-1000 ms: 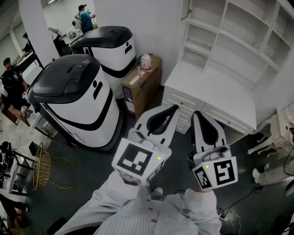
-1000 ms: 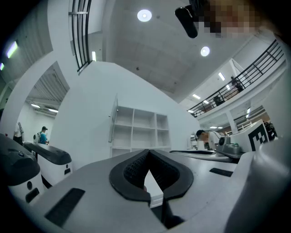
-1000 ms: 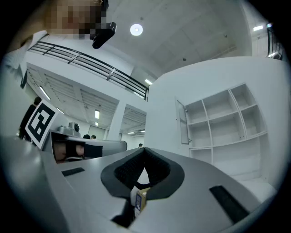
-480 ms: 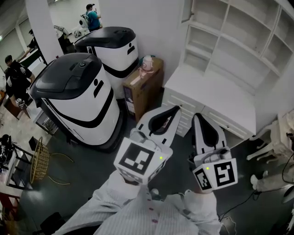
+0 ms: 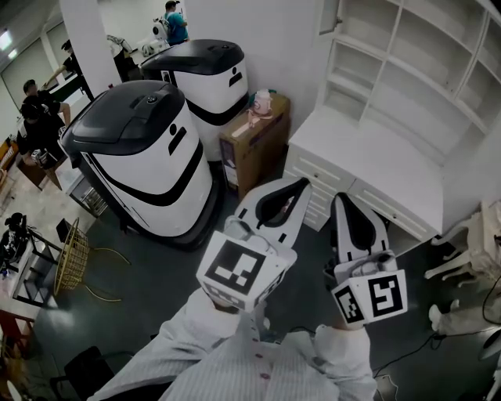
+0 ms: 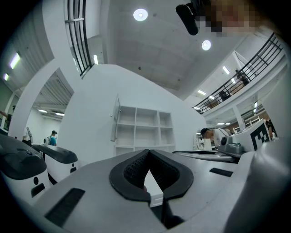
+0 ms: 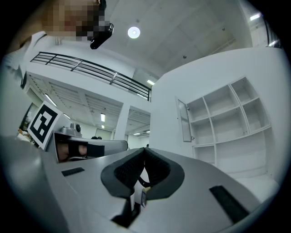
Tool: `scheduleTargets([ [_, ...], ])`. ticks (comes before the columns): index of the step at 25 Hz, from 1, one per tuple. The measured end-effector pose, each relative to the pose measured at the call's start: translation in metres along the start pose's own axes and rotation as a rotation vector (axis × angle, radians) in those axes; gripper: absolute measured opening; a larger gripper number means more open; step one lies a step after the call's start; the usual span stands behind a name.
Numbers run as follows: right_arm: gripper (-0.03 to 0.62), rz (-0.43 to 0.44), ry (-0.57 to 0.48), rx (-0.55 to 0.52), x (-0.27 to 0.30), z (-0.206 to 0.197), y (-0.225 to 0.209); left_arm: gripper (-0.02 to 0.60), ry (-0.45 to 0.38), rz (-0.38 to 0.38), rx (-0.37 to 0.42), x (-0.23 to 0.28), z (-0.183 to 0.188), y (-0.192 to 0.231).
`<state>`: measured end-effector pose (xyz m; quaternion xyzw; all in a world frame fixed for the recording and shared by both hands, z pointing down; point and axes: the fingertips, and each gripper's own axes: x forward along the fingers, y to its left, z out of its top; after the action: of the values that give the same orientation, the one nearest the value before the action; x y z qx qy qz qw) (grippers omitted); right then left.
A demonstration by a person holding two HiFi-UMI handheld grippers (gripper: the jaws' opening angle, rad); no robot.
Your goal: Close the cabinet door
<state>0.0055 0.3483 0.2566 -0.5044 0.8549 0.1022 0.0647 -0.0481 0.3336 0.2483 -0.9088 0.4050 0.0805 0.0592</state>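
A white cabinet [image 5: 407, 63] with open shelves stands at the upper right of the head view, above a white counter with drawers [image 5: 376, 168]. Its narrow door [image 5: 329, 16] hangs open at the left end of the shelves; it also shows in the left gripper view as door [image 6: 116, 120] and in the right gripper view as door [image 7: 183, 120]. My left gripper [image 5: 301, 185] and right gripper [image 5: 342, 197] are held side by side, pointing toward the counter and well short of the door. Both are shut with nothing between them, left gripper [image 6: 148, 151] and right gripper [image 7: 145, 149].
Two large white-and-black machines [image 5: 149, 157] [image 5: 207, 78] stand on the dark floor to the left. A cardboard box [image 5: 254, 137] sits between them and the counter. A wire basket [image 5: 70, 258] is at far left, a white chair [image 5: 470, 243] at right, people [image 5: 39, 110] at back left.
In the head view the machines and the box have slid to the right and downward as the person moves. Both grippers keep their side-by-side pose and stay shut.
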Motion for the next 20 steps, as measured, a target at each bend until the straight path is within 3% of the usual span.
scheduleTargets([
  [9,0.012,0.003,0.027,0.015,0.033,-0.024,-0.014,0.01,0.021,-0.001,-0.001,0.026,-0.018,0.028],
  [20,0.012,-0.027,0.037,-0.011,0.137,-0.042,-0.071,0.011,0.025,-0.025,-0.002,0.117,-0.033,0.119],
])
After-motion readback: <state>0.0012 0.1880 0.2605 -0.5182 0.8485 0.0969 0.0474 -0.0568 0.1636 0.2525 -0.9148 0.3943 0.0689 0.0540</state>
